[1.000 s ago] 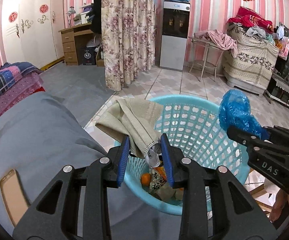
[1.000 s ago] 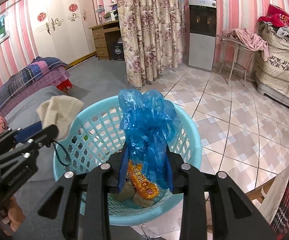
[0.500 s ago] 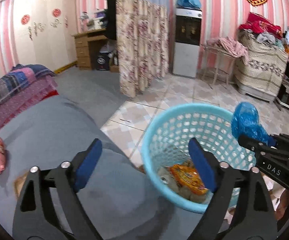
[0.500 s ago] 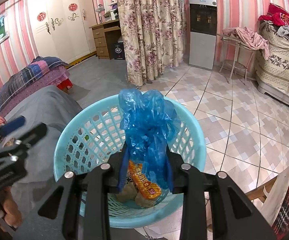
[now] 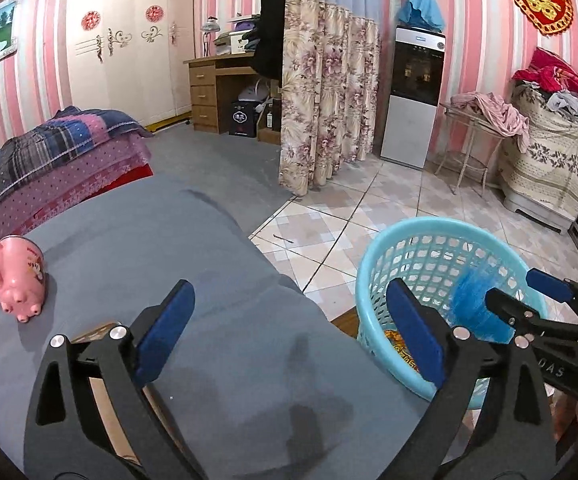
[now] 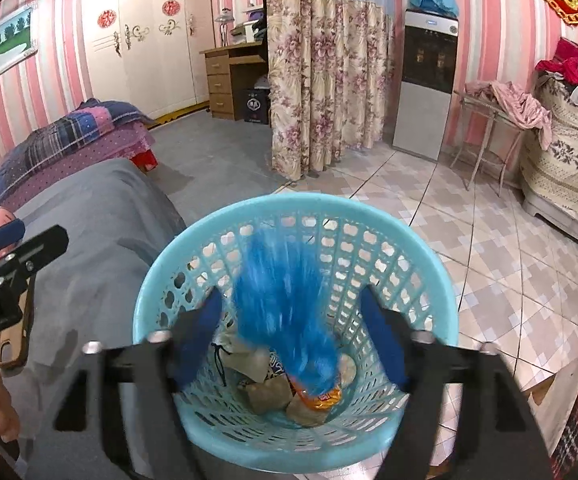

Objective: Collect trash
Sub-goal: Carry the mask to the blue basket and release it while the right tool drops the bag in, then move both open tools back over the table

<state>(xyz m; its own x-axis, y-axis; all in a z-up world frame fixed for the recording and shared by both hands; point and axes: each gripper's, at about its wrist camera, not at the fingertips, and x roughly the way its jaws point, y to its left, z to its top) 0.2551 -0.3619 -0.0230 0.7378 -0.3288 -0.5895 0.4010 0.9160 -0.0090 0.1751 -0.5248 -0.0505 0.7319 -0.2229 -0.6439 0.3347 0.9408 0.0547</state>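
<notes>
Right gripper spread wide over the basket, so the blue bag drops in, motion-blurred. Left gripper wide open, empty, above the grey bed.

We see a crumpled blue plastic bag, motion-blurred, inside our round light-blue perforated plastic basket, above wrappers.
</notes>
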